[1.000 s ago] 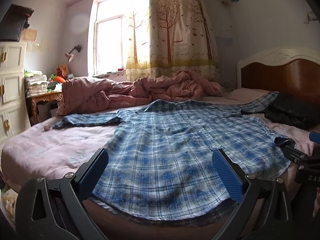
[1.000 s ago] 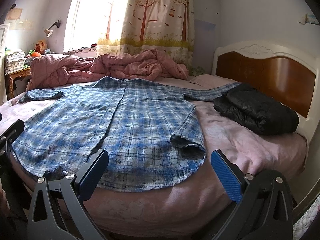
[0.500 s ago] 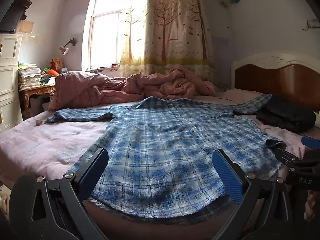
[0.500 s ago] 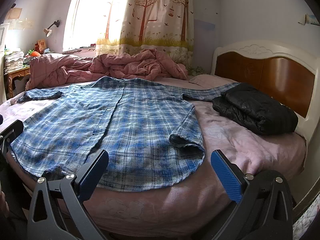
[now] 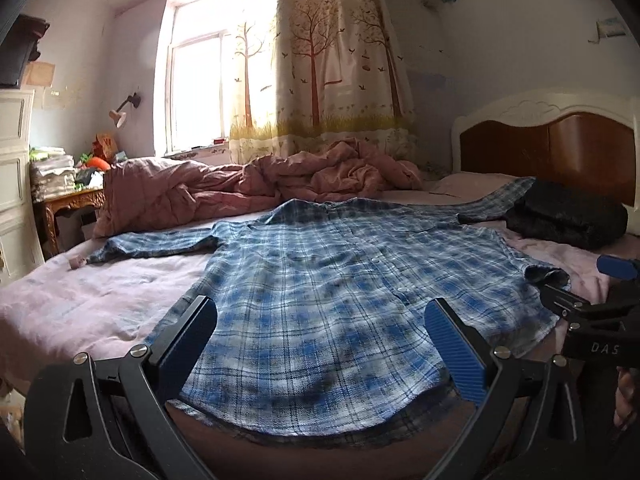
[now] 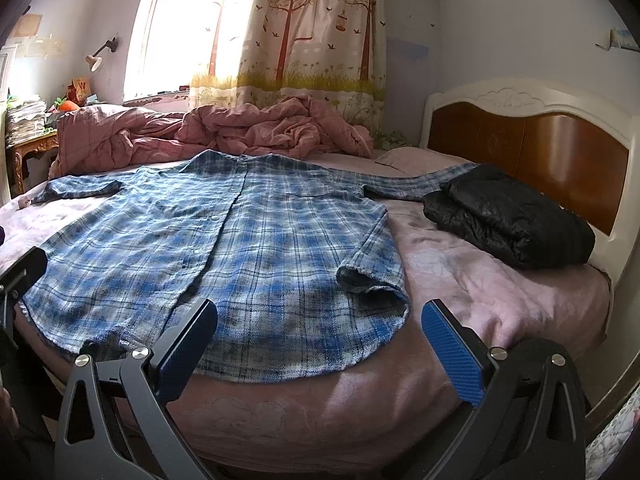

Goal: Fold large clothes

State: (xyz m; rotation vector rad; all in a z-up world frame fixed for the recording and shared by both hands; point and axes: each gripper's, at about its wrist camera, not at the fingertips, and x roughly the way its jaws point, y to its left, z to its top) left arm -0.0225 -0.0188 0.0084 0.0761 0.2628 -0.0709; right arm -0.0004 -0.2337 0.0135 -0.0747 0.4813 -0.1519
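Observation:
A large blue plaid shirt (image 5: 332, 296) (image 6: 240, 248) lies spread flat, front up, on the pink bed sheet (image 5: 100, 292) (image 6: 480, 280), collar toward the window and hem at the near edge. One sleeve stretches left, the other reaches toward the headboard. Its right hem corner is curled over (image 6: 372, 284). My left gripper (image 5: 320, 344) hovers open over the hem, holding nothing. Open too, my right gripper (image 6: 320, 340) sits just before the hem's right part. The right gripper's side shows at the right edge of the left wrist view.
A folded black jacket (image 6: 512, 220) (image 5: 568, 216) lies by the wooden headboard (image 6: 528, 148). A crumpled pink quilt (image 5: 256, 184) is heaped at the far side under the curtained window. A white cabinet (image 5: 16, 184) and a cluttered wooden side table (image 5: 68, 200) stand at the left.
The left wrist view has swung a little leftward and lower along the hem. The right gripper has barely moved. Both stay open and the shirt lies unchanged.

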